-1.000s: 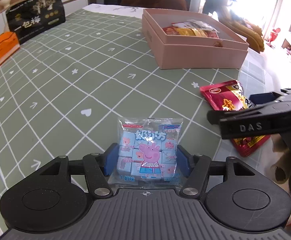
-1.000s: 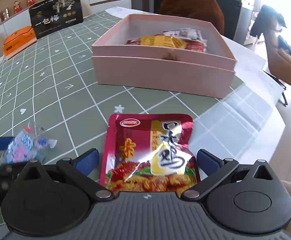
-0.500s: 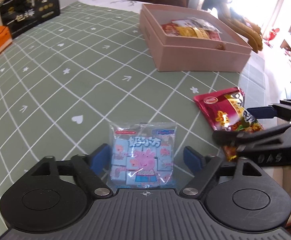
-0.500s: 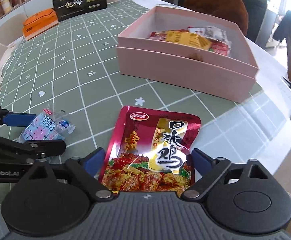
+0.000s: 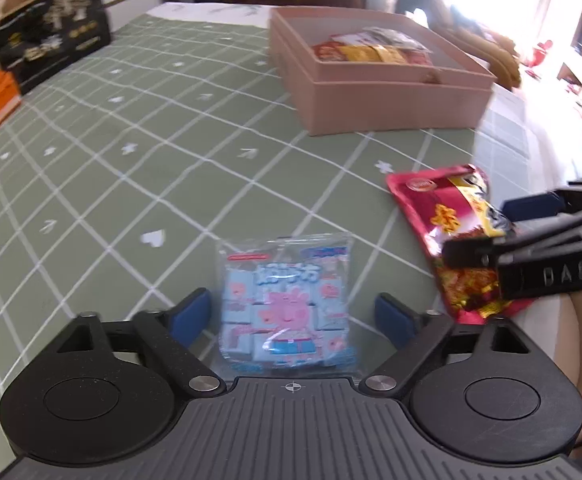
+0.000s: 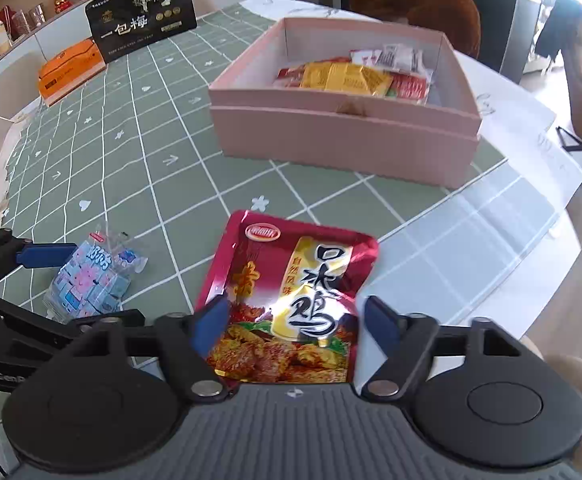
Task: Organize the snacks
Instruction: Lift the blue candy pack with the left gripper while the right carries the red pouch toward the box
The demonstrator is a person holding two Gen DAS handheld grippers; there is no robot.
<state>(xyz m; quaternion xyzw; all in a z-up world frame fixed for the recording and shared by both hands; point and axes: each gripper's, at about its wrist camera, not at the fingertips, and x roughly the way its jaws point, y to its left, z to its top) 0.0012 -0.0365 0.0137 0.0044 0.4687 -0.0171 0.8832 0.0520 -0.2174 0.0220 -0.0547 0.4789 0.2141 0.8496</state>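
Observation:
A clear blue cartoon-pig candy packet point(image 5: 283, 280) lies flat on the green checked tablecloth point(image 5: 131, 168). My left gripper point(image 5: 291, 304) straddles it, open, with a gap between each blue pad and the packet. In the right wrist view this packet point(image 6: 91, 280) sits at the lower left between the left gripper's fingers point(image 6: 47, 256). The red chicken snack packet point(image 6: 291, 272) is between the pads of my right gripper point(image 6: 295, 312), which press its sides so the foil buckles. From the left wrist view the red packet point(image 5: 439, 208) lies at the right under the right gripper point(image 5: 499, 226). The pink box point(image 6: 343, 140) beyond holds several snack packets.
A black gift box point(image 6: 143, 28) and an orange box point(image 6: 71, 68) stand at the table's far left. The pink box point(image 5: 391, 108) is right of centre. A brown chair back point(image 6: 419, 0) rises behind it. White cloth point(image 6: 491, 240) marks the table's right edge.
The left jaws opened off the blue packet, which now lies loose between them. The right jaws narrowed onto the red packet's sides.

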